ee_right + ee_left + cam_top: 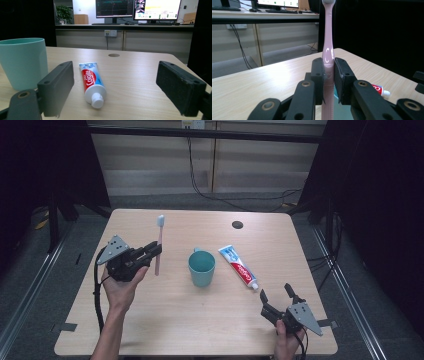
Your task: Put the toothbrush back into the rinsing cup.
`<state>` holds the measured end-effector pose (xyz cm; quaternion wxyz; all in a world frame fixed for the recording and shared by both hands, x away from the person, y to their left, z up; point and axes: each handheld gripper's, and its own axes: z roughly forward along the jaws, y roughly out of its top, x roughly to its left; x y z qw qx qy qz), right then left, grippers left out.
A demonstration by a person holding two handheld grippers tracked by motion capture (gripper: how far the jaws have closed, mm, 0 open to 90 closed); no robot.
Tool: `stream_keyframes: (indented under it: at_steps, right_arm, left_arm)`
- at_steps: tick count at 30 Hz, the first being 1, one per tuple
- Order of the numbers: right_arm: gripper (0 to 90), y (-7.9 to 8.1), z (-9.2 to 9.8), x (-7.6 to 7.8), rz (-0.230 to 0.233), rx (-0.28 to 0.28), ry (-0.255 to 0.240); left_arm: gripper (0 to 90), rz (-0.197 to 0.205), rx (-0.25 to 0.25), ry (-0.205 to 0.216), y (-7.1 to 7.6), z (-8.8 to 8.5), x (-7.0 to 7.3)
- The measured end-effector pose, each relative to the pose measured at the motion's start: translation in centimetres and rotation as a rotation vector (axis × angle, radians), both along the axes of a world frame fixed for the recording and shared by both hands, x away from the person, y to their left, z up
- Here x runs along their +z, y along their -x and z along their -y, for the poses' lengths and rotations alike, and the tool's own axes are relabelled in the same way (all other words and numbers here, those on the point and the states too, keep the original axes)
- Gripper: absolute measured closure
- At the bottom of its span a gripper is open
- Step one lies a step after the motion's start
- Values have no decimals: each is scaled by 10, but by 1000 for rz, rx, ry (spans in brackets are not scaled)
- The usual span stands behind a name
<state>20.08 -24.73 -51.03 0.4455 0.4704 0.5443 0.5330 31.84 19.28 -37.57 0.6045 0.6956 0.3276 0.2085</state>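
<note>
Gripping a pink toothbrush (328, 50) by the thick part of its handle, the left gripper (152, 251) is clenched tight, both black pads pressed flat against the plastic. The brush stands upright in the left gripper view, its bristled head at the top, its ribbed lower handle running down between the jaws. From the high view, the left hand (122, 282) reaches in from the near edge with the forearm angled slightly inward, palm cupped under the gripper body, jaws aimed toward the teal cup (202, 267); the toothbrush is held just left of that cup, apart from it. The right hand (286, 342) sits low at the near right corner of the table (175, 320), well right of the cup, its wrist bent so that the right gripper (276, 294) points up the table. That gripper's jaws are spread wide with nothing between them, aimed at the toothpaste tube (91, 81), which lies flat just right of the cup, white cap toward the gripper.
</note>
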Motion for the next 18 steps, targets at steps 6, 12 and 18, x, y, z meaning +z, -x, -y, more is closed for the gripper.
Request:
stream_keyframes:
  at_steps: [6,12,18]
  right_arm:
    - [143,0,0,0,2,-3,-1]
    - [143,0,0,0,1,0,0]
    - [143,0,0,0,2,-1,-1]
  left_arm:
    - [789,21,-6,13,-4,5,5]
    - [789,21,-27,16,-9,12,8]
    - [789,18,-66,21,-14,24,12]
